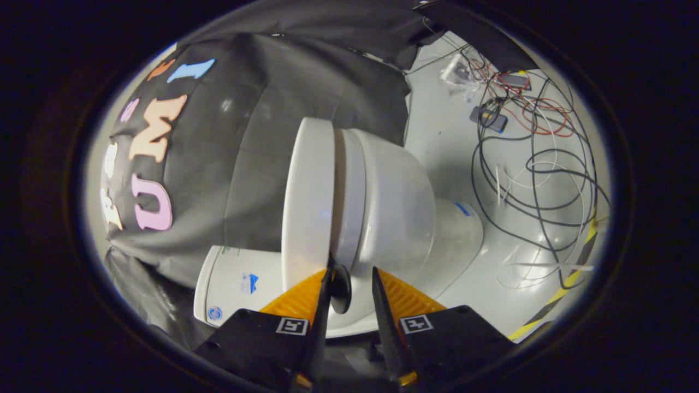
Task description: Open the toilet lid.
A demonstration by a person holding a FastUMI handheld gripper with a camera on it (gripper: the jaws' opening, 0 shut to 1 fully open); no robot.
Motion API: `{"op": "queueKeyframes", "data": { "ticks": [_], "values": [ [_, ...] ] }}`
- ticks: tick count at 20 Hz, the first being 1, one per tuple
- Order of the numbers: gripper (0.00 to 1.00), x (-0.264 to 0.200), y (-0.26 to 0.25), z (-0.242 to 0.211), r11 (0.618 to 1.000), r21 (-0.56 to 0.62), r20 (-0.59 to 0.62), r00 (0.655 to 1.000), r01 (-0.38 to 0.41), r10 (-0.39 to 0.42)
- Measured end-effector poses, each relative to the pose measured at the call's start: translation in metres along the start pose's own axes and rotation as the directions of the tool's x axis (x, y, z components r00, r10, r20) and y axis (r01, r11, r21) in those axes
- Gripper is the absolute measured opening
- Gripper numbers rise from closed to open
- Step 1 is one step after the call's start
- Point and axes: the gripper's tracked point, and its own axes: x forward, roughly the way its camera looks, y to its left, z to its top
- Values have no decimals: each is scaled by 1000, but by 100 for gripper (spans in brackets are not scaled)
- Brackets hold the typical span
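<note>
We see the toilet rolled sideways in the gripper view, so the camera is turned on its side; the lid (307, 202) reads as a tall white disc edge-on, with the seat (349, 196) and bowl (401, 207) packed against it on the 3 o'clock side and the cistern (237, 284) at 7 o'clock from the lid, under the black booth cloth (256, 136).

The gripper (351, 272) stands with its fingers a little apart, not clamped on anything. One fingertip (328, 270) sits right at the seam between lid and seat (whether it actually touches the rim we cannot tell); the other finger (382, 295) lies over the bowl side, near the seat. A dark round pad (341, 288) shows between the fingers, probably a bumper or a part of the tool; unclear.

Our reading: the tip is placed at the seam so it can get under the lid's lip and lever it off the seat; no pinch seems needed.

Lid appears down against the seat, so opening is not yet done.

Loose cables (538, 164) sprawl on the white floor (437, 131) at 2 o'clock, well apart from the toilet.
</note>
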Motion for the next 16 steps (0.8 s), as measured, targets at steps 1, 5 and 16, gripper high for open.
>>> {"op": "queueKeyframes", "data": {
  "ticks": [1,5,16],
  "values": [
    [18,0,1,5,1000,16,15,1000,-15,15],
    [3,-10,5,6,1000,5,35,999,-26,25],
    [0,-19,19,4,996,-51,59,996,67,-64]
  ]
}}
